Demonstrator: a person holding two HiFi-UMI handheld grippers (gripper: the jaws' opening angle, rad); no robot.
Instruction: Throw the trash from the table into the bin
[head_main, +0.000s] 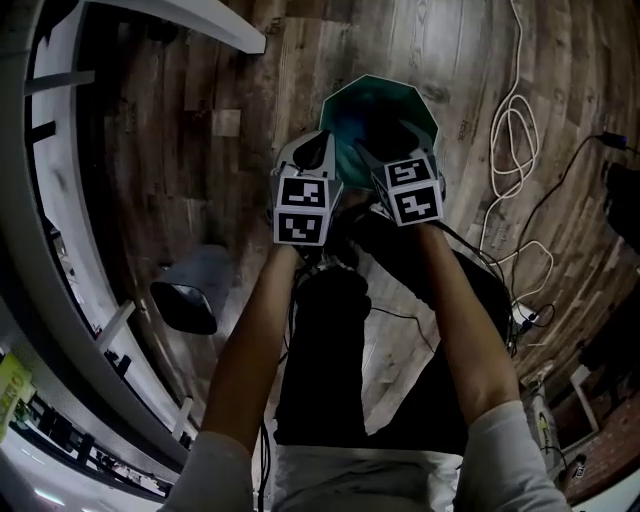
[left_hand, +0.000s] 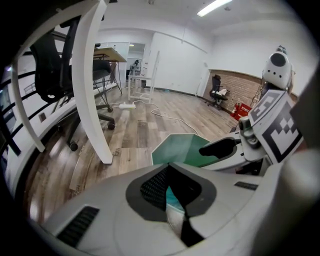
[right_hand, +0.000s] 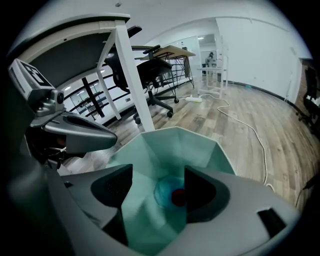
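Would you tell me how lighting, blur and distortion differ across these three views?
Head view: dim, floor murky, only the bin catching light. Left gripper view: bright, ceiling light glaring, strong fisheye bending the table leg. Right gripper view: well lit, but the bin's inside is smeared, its contents blurry.

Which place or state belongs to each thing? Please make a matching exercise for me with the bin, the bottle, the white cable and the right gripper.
Things:
1. bin
2. bottle
3. white cable
4. right gripper

Places and states:
A. jaws apart, over the open bin
B. green, stands on the wooden floor
C. inside the bin, red cap showing
D. lies in loops on the floor

Pairs: 1-B, 2-C, 3-D, 4-A
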